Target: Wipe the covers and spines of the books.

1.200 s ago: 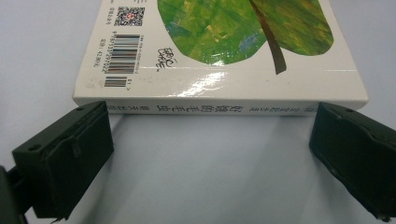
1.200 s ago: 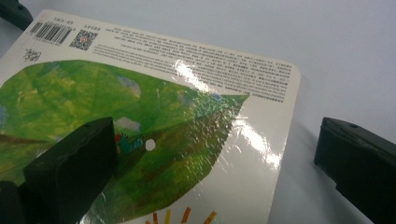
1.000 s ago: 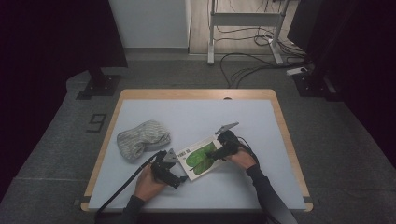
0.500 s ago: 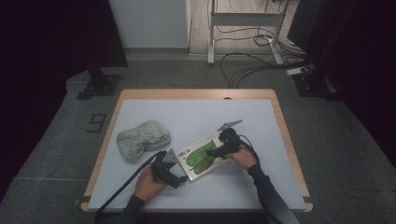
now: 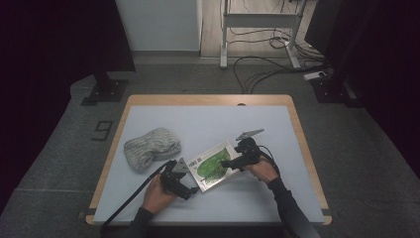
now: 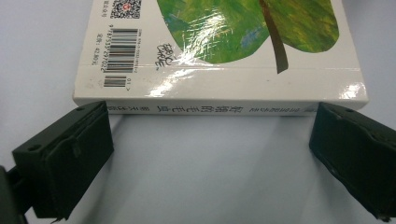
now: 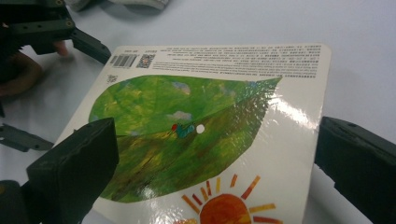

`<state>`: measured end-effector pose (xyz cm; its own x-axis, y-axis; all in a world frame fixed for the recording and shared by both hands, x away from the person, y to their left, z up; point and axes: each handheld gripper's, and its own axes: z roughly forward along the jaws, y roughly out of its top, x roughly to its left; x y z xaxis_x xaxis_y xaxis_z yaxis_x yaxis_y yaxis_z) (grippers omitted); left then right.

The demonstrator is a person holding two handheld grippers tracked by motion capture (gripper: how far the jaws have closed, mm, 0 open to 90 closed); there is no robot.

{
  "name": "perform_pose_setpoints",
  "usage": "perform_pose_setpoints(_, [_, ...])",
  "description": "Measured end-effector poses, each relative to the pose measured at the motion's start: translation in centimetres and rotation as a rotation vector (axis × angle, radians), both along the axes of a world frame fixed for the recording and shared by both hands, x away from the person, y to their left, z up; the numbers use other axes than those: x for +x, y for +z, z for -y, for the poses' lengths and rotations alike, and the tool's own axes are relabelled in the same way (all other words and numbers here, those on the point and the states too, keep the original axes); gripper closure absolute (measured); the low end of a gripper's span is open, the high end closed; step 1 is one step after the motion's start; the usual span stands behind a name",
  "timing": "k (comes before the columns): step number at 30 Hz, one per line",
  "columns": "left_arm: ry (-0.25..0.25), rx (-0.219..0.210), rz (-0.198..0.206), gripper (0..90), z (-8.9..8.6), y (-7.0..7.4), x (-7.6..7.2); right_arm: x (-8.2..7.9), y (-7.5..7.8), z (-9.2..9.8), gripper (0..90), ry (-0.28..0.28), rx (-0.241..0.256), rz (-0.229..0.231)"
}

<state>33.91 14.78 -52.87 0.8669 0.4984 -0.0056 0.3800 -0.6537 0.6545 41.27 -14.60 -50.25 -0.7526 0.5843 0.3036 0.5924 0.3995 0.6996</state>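
Observation:
A picture book (image 5: 210, 166) with a green leaf on its glossy cover lies flat on the table, front of centre. My left gripper (image 5: 189, 179) is at the book's left edge. In the left gripper view its jaws (image 6: 212, 140) stand wide open, low on the table, one at each end of the white spine (image 6: 219, 108). My right gripper (image 5: 229, 164) hovers over the book's right part. Its jaws (image 7: 217, 161) are open just above the cover (image 7: 187, 135), with nothing between them. The left gripper (image 7: 44, 25) also appears at the top left of the right gripper view.
A grey striped knitted cloth (image 5: 151, 148) lies bunched on the table's (image 5: 208, 119) left side, just behind the left hand. The left gripper's black cable (image 5: 126, 206) trails off the front edge. Wooden rims border the pale tabletop.
My right gripper has shifted very slightly to the right. The book and the left gripper stay where they were.

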Motion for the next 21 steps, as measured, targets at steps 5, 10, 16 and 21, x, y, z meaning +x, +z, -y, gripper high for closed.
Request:
perform_pose_setpoints(5, [0.0,0.0,0.0,0.0,0.0,0.0,0.0,-0.5,0.5,0.4,0.0,0.005,0.015,0.003])
perform_pose_setpoints(10, [-0.002,0.003,0.0,0.0,0.0,0.0,0.0,-0.8,0.6,0.6,3.4,0.041,0.036,-0.031])
perform_pose_setpoints(16, [0.0,0.0,0.0,0.0,0.0,0.0,0.0,-0.8,0.7,0.5,6.7,0.055,-0.003,-0.012])
perform_pose_setpoints(21, [-0.002,0.003,0.0,0.0,0.0,0.0,0.0,0.0,1.0,0.4,13.0,0.106,-0.085,0.013])
